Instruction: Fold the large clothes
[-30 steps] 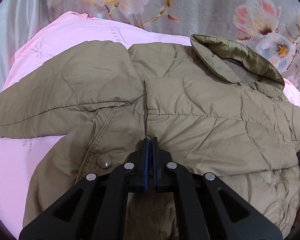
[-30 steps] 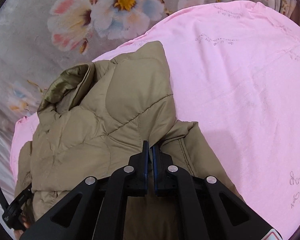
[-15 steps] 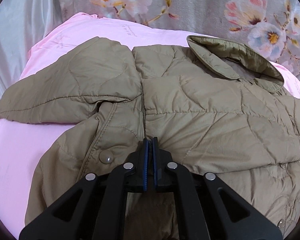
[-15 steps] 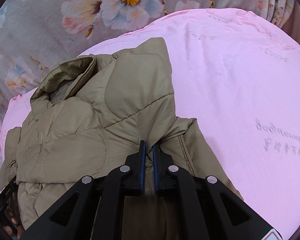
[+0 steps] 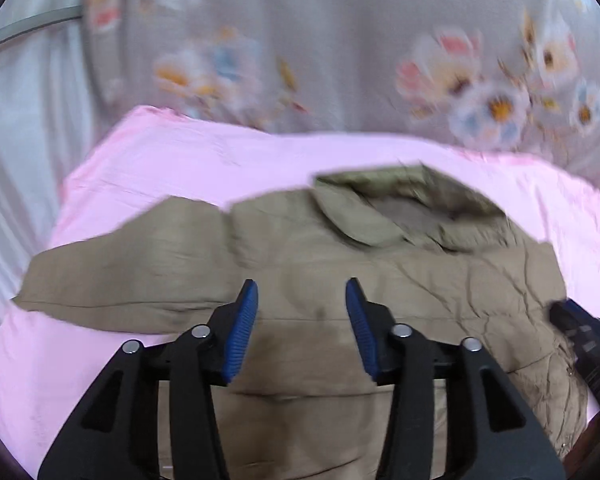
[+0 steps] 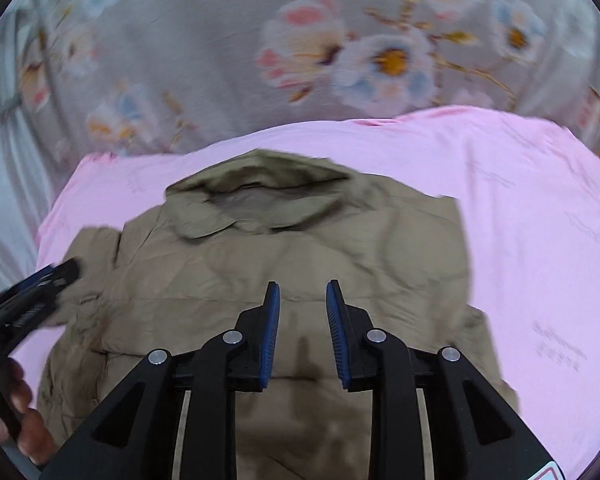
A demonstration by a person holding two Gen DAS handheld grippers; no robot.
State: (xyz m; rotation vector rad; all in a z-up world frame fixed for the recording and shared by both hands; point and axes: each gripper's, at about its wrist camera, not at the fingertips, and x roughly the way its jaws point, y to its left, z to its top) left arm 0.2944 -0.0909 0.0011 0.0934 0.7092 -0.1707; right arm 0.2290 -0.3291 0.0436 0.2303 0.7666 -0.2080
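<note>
Above jacket [image 5: 380, 280]: left gripper [image 5: 300, 292], right gripper [image 6: 300, 292], jaws apart.

Right wrist view — we list the following. Right gripper [image 6: 302, 288]: our blue-padded fingers [image 6: 271, 328] stand apart, nothing between them, above the jacket. Khaki quilted jacket [image 6: 300, 264]: laid on the pink sheet [image 6: 540, 216], collar [image 6: 260, 196] at the far end, its right side folded in to a straight edge. Left gripper [image 6: 40, 284]: we see it at the left margin by the jacket's side, blurred — the hand [image 6: 24, 420] holding it shows below. Floral grey fabric [image 6: 228, 40]: beyond the sheet.
</note>
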